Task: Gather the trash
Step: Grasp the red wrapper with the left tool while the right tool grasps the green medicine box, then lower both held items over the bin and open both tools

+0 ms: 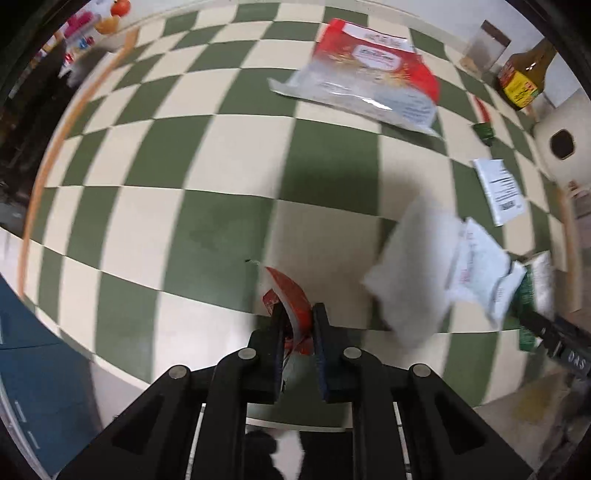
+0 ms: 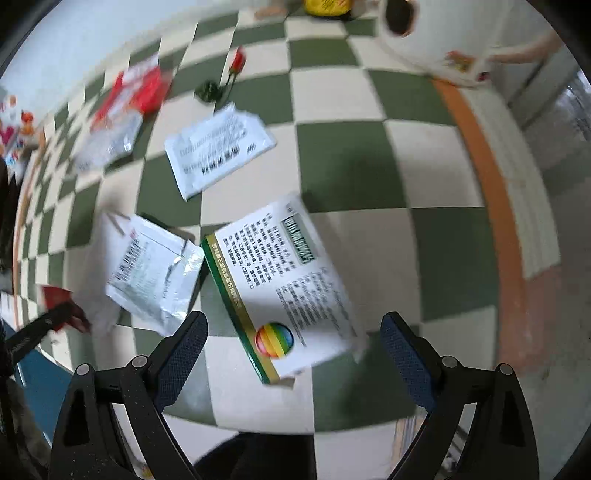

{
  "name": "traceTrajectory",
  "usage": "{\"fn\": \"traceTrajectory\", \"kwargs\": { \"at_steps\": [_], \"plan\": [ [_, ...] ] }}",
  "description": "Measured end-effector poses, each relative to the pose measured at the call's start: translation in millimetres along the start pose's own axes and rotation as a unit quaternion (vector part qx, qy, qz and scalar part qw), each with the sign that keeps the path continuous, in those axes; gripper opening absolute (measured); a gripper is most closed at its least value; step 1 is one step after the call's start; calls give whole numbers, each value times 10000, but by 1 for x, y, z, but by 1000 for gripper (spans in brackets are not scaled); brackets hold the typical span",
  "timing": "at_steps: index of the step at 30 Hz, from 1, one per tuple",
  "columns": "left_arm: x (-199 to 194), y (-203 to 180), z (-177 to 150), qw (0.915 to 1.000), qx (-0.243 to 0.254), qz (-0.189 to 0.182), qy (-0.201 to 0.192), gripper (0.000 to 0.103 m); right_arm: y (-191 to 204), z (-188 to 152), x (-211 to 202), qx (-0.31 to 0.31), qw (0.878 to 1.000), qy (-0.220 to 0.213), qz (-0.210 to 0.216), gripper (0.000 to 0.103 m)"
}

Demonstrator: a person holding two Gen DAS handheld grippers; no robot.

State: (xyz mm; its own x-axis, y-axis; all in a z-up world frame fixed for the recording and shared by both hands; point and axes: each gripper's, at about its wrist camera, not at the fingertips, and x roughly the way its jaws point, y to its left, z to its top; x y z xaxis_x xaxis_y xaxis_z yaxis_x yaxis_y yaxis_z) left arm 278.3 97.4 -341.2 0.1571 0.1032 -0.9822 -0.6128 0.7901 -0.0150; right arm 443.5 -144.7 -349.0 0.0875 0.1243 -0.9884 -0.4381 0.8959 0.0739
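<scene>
- My left tool [image 1: 297, 314] points steeply down at the green-and-cream checked bench [image 1: 221, 155], its jaws drawn in narrow and pinching a small red wrapper [image 1: 291, 299] that sticks up between the pads.
- In the left wrist view, a large red and silver bag [image 1: 365, 74] lies flat further up the bench, well apart from the wrapper.
- To its right, blurred white packets [image 1: 424, 273] lie in a loose heap, with a white printed slip [image 1: 498, 188] beyond them.
- A brown sauce bottle [image 1: 524, 79] stands at the far right edge beside a clear jar [image 1: 484, 48].
- My right tool [image 2: 293, 332] points straight down with its jaws standing wide, nothing pressed between the pads.
- Below it lies a flat white box [image 2: 291, 280] with a green edge and a rainbow-coloured disc, its near end lying between the two fingers, untouched.
- Just left of the box lies a crinkled silver-white sachet [image 2: 155, 273]; a larger white sachet [image 2: 218, 147] lies further up.
- A small red rose [image 2: 238, 62] lies near the top, and a white paper roll [image 2: 417, 33] lies on its side at the top right.
</scene>
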Motion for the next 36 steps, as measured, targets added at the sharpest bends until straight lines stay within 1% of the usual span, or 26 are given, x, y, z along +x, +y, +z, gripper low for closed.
{"fn": "traceTrajectory", "kwargs": {
  "at_steps": [1, 2, 3, 5, 7, 11, 14, 15, 16, 19, 21, 24, 26, 28, 30, 33, 36],
  "plan": [
    [-1, 1, -1, 9999, 43, 123, -40, 11, 1, 0, 5, -24, 10000, 22, -57, 85],
    [-2, 3, -2, 9997, 67, 205, -69, 11, 1, 0, 6, -44, 9999, -58, -125, 81],
    [-3, 2, -2, 9996, 81, 257, -89, 11, 2, -1, 6, -40, 9998, -135, -170, 81],
    [-4, 2, -3, 9994, 106, 324, -109, 11, 1, -2, 6, 40, 9997, -194, -173, 80],
    [-5, 0, -4, 9990, 155, 396, -130, 11, -1, -4, 7, 192, 9991, -252, -280, 80],
    [-6, -4, -6, 9987, 174, 455, -157, 11, 7, -6, 12, 208, 9978, -268, -578, 80],
    [-8, -3, -9, 9988, 169, 449, -131, 11, 10, -3, 14, 230, 9976, -330, -558, 81],
    [-5, -15, -5, 9987, 166, 469, -139, 11, 11, -2, 14, 217, 9976, -355, -557, 80],
    [-3, -18, -1, 9986, 166, 486, -146, 11, 12, 0, 14, 206, 9974, -394, -562, 79],
    [-7, -15, -1, 9981, 194, 534, -218, 10, 13, -1, 14, 171, 9968, -522, -588, 77],
    [-16, -14, -6, 9971, 268, 615, -357, 10, 14, 1, 13, 215, 9962, -612, -574, 76],
    [-36, -13, -13, 9949, 364, 704, -626, 10, 16, -7, 1, 310, 9955, -740, -510, 76],
    [-54, -12, -19, 9924, 433, 754, -867, 10, 20, -13, -12, 318, 9945, -870, -484, 76],
    [-75, -10, -28, 9882, 522, 816, -1188, 10, 27, -24, -27, 310, 9930, -1039, -461, 76],
    [-95, -5, -39, 9832, 596, 834, -1509, 10, 39, -37, -45, 297, 9910, -1234, -421, 76],
    [-118, 7, -55, 9760, 723, 797, -1893, 10, 56, -62, -78, 258, 9876, -1507, -360, 76],
    [-137, 20, -77, 9705, 841, 677, -2155, 10, 78, -107, -108, 271, 9837, -1759, -273, 76]
  ]
}}
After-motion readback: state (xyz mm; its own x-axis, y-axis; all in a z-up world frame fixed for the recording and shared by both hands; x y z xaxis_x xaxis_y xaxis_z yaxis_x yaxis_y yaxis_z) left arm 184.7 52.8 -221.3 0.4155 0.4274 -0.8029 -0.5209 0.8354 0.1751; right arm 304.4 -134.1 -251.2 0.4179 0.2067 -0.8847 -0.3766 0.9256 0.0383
